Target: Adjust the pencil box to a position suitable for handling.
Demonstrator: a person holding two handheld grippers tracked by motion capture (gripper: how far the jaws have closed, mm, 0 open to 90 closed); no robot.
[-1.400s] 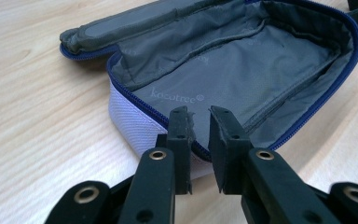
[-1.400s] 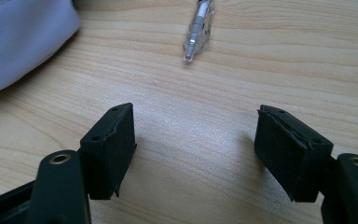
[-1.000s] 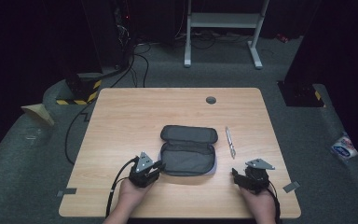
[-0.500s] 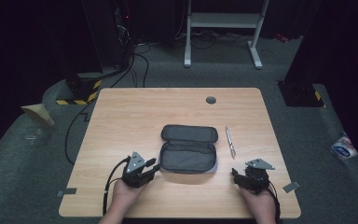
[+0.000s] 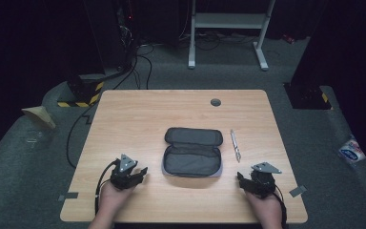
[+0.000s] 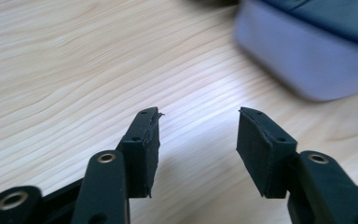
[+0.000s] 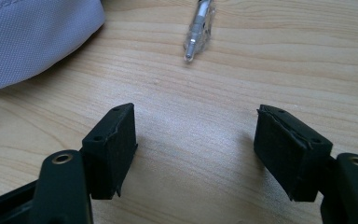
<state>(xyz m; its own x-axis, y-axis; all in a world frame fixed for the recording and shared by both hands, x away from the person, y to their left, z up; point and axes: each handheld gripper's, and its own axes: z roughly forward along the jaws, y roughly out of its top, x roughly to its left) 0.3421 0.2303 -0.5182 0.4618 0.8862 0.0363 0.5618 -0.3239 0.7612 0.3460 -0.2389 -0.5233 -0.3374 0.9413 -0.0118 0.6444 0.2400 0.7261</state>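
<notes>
A soft fabric pencil case [image 5: 193, 153] lies unzipped mid-surface, light and floppy; best pinched at its stiffer zip rim. Left gripper [image 5: 140, 174], jaws just opening, empty, sits beside it; right gripper [image 5: 241, 180] jaws spread, near the pen [image 5: 235, 145].

High view: wooden table [image 5: 138, 124] evenly lit from above, surrounding floor and background falling into near-black; image soft and somewhat grainy. Left gripper view: bright, pouch [image 6: 307, 56] blurred at upper right, a pale sheen on the wood between the jaws. Right gripper view: bright, pen [image 7: 198, 28] slightly soft, faint shadows beneath the jaws.
</notes>
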